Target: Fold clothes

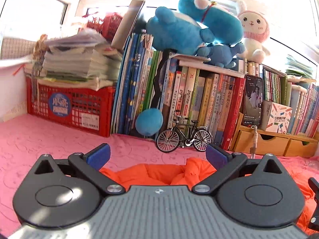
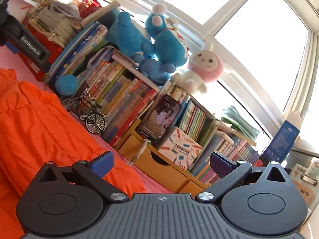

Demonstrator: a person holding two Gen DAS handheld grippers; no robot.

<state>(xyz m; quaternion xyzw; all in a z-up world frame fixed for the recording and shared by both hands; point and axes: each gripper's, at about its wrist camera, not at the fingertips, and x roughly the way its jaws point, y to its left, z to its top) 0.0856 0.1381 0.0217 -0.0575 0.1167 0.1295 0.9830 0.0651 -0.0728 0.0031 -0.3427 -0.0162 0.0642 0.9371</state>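
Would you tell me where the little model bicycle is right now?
The model bicycle stands on the pink cloth against the row of books, just beyond the orange garment.

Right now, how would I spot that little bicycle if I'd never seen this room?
Find the long row of upright books along the back of the pink cloth. In front of it, right of a hanging blue plush ball, stands the toy bicycle. It is the only thin black wire-spoked thing among soft toys and paper, beyond the orange garment.
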